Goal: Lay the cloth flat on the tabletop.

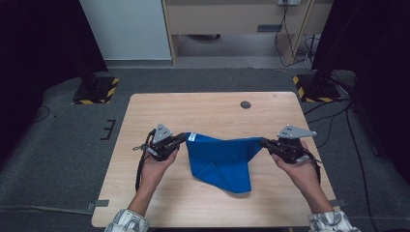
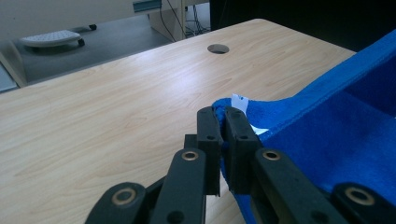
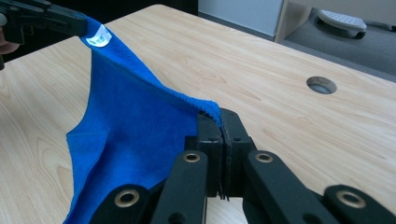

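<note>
A blue cloth (image 1: pixel 221 159) with a small white tag (image 1: pixel 192 137) hangs between my two grippers above the wooden table (image 1: pixel 212 108). Its top edge sags in the middle and its lower folds rest on the tabletop. My left gripper (image 1: pixel 183 138) is shut on the cloth's left corner by the tag. My right gripper (image 1: pixel 263 142) is shut on the right corner. In the left gripper view the jaws (image 2: pixel 223 122) pinch the blue cloth (image 2: pixel 327 135) just below the tag (image 2: pixel 239 102). In the right gripper view the jaws (image 3: pixel 219 122) clamp the cloth (image 3: pixel 135 135), which stretches to the far gripper (image 3: pixel 77 23).
A round cable hole (image 1: pixel 245 104) lies near the table's far edge. Beyond the table are grey floor, a wooden desk frame (image 1: pixel 232 19), cables and two stand bases with yellow-black tape (image 1: pixel 96 91). Bare tabletop shows on both sides of the cloth.
</note>
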Tool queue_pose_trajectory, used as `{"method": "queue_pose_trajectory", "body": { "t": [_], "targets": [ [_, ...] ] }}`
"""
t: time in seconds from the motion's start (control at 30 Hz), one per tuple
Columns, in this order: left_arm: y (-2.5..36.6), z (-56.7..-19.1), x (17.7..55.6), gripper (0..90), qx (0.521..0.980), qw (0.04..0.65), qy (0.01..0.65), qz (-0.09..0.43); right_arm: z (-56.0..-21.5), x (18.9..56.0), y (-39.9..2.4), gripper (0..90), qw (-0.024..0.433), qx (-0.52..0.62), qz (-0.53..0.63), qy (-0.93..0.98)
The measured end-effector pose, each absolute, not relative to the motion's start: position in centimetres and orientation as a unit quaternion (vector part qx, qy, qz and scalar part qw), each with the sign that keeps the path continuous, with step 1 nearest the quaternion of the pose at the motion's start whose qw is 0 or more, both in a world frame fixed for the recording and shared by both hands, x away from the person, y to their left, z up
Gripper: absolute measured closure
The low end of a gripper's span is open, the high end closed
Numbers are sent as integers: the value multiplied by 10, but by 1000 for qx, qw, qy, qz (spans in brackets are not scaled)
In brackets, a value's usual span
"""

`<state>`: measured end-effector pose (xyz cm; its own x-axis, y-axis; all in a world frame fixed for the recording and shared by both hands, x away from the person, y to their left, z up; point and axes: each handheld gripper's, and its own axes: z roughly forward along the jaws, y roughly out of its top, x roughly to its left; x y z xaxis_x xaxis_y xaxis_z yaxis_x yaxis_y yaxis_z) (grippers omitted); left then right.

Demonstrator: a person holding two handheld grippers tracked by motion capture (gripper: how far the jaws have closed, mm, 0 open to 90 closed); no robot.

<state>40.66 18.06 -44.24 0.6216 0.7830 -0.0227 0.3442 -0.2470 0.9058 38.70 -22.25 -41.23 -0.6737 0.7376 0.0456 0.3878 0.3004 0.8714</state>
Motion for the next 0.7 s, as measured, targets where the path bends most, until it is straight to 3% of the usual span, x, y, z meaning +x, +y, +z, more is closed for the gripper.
{"method": "queue_pose_trajectory", "body": {
  "t": [0.7],
  "targets": [
    [162, -423, 424, 850, 757, 497, 359, 226, -373, 370, -235, 886, 214, 348, 481, 776]
  ]
}}
